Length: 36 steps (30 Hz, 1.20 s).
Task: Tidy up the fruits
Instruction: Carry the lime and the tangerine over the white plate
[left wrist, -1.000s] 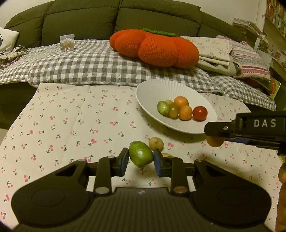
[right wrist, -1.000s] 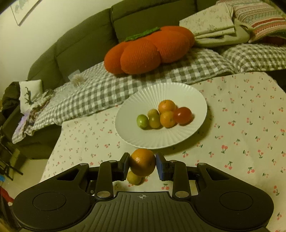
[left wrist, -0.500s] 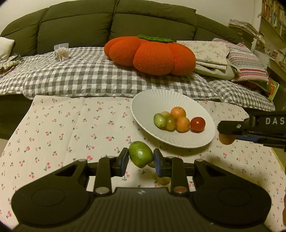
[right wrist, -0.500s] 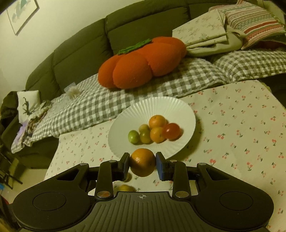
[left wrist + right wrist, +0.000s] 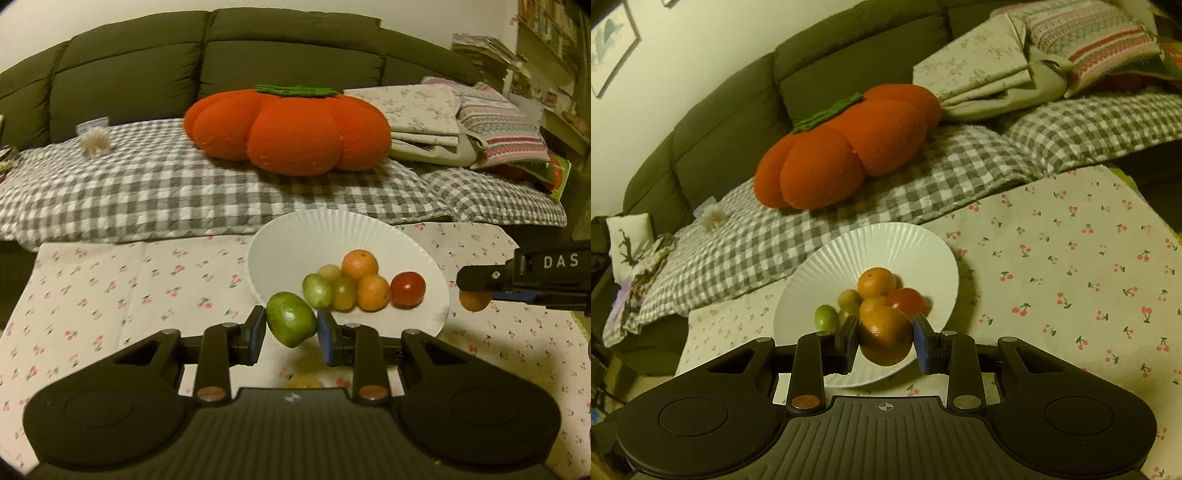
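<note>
My left gripper point(image 5: 291, 332) is shut on a green fruit point(image 5: 291, 318), held in the air just before the near rim of the white fluted plate point(image 5: 295, 240). My right gripper point(image 5: 885, 341) is shut on an orange point(image 5: 885, 336), held over the plate's near edge point(image 5: 886, 240). The plate holds several small fruits: green ones point(image 5: 317, 290), oranges point(image 5: 359, 264) and a red one point(image 5: 407, 289). The right gripper with its orange point(image 5: 474, 301) also shows at the right of the left wrist view. A yellowish fruit point(image 5: 304, 382) lies on the cloth below my left gripper.
The table carries a cherry-print cloth point(image 5: 129, 288). Behind it a sofa holds a grey checked blanket point(image 5: 147, 192), an orange pumpkin cushion point(image 5: 291, 129) and folded linens point(image 5: 424, 118). Shelves point(image 5: 554, 55) stand at the far right.
Both grippers have risen and moved forward toward the plate with their fruits. The loose fruits on the cloth have dropped below the left gripper; the right orange now hangs over the plate's edge.
</note>
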Motion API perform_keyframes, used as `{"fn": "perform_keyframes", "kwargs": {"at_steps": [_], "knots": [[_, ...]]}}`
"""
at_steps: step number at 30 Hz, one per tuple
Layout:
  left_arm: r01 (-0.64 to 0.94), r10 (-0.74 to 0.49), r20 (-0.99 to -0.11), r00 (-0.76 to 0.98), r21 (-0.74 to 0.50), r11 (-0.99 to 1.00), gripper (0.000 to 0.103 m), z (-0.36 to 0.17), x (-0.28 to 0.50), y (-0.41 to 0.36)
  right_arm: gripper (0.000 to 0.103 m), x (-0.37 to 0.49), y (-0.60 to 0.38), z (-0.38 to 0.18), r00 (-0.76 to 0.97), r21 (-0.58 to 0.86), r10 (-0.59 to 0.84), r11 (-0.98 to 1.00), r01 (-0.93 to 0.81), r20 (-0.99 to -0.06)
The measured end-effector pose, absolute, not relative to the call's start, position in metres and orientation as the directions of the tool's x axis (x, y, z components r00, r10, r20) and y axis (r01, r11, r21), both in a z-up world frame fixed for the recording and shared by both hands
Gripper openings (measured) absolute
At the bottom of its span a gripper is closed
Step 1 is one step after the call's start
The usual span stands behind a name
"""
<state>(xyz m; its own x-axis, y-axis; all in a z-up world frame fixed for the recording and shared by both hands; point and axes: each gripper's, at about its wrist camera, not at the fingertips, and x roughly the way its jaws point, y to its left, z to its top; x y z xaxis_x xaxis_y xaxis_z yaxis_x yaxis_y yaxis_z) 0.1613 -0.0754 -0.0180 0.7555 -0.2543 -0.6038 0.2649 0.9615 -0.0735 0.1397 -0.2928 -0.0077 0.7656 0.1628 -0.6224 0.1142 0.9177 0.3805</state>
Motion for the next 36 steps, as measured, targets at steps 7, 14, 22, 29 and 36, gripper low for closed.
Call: {"fn": "perform_keyframes", "kwargs": {"at_steps": [7, 14, 22, 29, 36], "knots": [[0.332, -0.302, -0.609, 0.733, -0.067, 0.941, 0.028, -0.031, 0.179, -0.103, 0.03, 0.163, -0.306, -0.015, 0.761, 0.371, 0.143, 0.919, 0.136, -0.632], [0.374, -0.333, -0.612, 0.718, -0.065, 0.925, 0.028, -0.04, 0.185, -0.115, 0.03, 0.19, -0.316, -0.025, 0.76, 0.343, 0.11, 0.927, 0.155, -0.64], [0.423, -0.375, -0.607, 0.7, -0.071, 0.904, 0.028, -0.046, 0.186, -0.121, 0.03, 0.205, -0.307, -0.039, 0.758, 0.32, 0.116, 0.939, 0.128, -0.642], [0.452, -0.396, -0.609, 0.687, -0.068, 0.889, 0.028, -0.051, 0.185, -0.127, 0.03, 0.21, -0.307, -0.04, 0.766, 0.319, 0.107, 0.938, 0.133, -0.634], [0.465, -0.409, -0.607, 0.682, -0.071, 0.882, 0.029, -0.055, 0.188, -0.131, 0.03, 0.217, -0.308, -0.041, 0.773, 0.315, 0.103, 0.94, 0.13, -0.626]]}}
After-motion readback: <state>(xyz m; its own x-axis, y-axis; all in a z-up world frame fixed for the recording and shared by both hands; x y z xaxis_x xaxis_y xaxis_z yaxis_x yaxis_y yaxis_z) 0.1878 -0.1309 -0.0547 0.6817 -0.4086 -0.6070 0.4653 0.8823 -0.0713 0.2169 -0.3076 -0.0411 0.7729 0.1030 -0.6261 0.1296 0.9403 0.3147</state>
